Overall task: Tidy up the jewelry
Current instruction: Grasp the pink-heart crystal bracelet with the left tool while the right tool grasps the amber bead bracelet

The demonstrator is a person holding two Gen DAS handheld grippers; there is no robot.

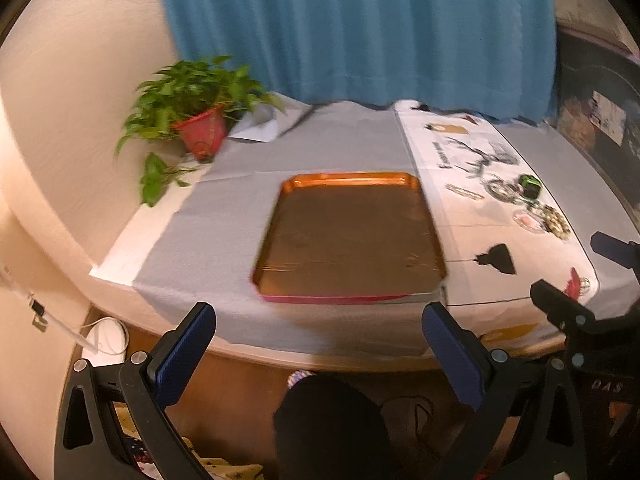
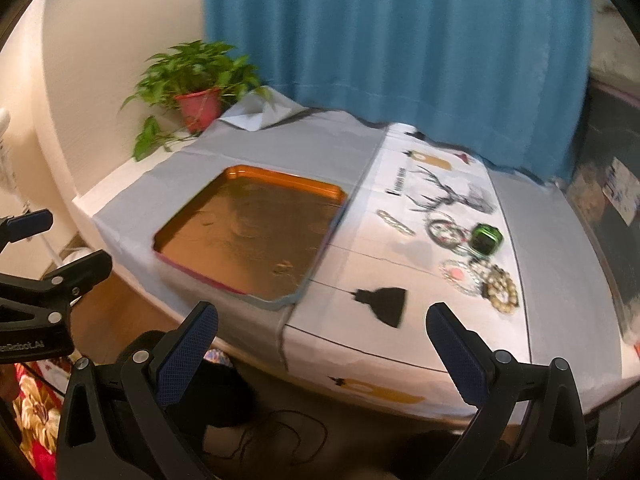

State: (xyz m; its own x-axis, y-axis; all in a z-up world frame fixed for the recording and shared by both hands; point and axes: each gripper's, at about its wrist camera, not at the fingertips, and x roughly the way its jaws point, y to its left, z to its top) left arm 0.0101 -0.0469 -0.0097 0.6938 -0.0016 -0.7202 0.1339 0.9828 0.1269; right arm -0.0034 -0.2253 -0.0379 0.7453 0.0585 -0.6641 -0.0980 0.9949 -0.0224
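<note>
Step in hand, judged: first pick; jewelry cluster near table's right edge, tray bare at centre; left gripper and right gripper both spread wide, holding nothing; best approached by right, one piece singly.

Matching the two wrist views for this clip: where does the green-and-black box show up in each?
Left wrist: green-and-black box far right of centre, on the printed white cloth, beyond the tray's right edge.
Right wrist: same box right of centre, among the bracelets.
Shared landmark: orange tray, to its left in both.
</note>
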